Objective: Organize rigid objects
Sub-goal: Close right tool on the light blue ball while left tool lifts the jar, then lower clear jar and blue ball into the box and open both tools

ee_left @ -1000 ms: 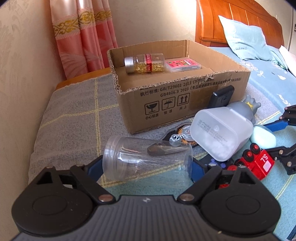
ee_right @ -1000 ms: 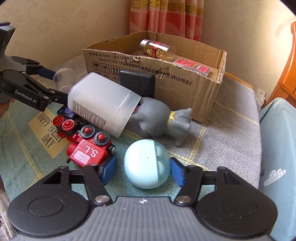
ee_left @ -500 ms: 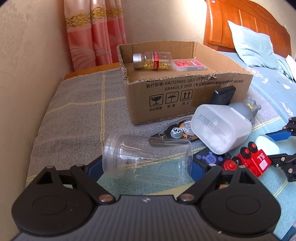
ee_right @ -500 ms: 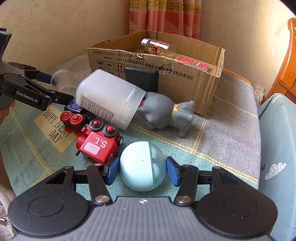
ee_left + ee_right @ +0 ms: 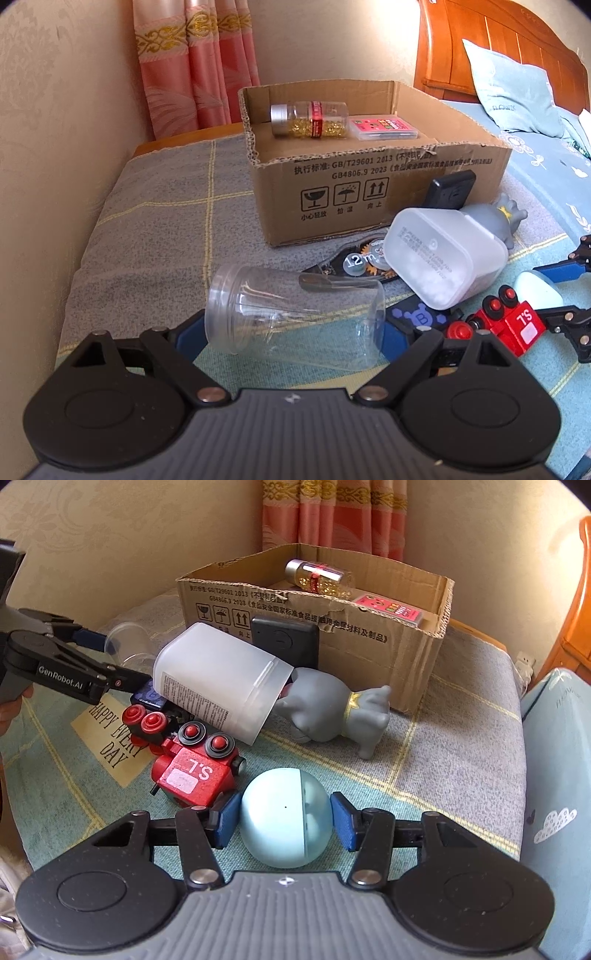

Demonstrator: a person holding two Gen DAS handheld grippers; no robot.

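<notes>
The left gripper (image 5: 291,334) has its 2 blue pads spread wide, 1 at each end of the clear plastic jar (image 5: 295,314) lying on its side on the bedspread (image 5: 155,229); whether they press it I cannot tell. The right gripper (image 5: 283,818) brackets the smooth pale-blue egg-shaped case (image 5: 286,818), both pads just beside it, narrower than 1 second ago. The cardboard box (image 5: 369,184), well behind, holds a capsule bottle (image 5: 310,120).

My left gripper (image 5: 291,334) lies low and level, its blue pads (image 5: 186,338) spread wide. My right gripper (image 5: 284,821) sits low too, jaws parted, pads (image 5: 341,821) short of closing.
</notes>
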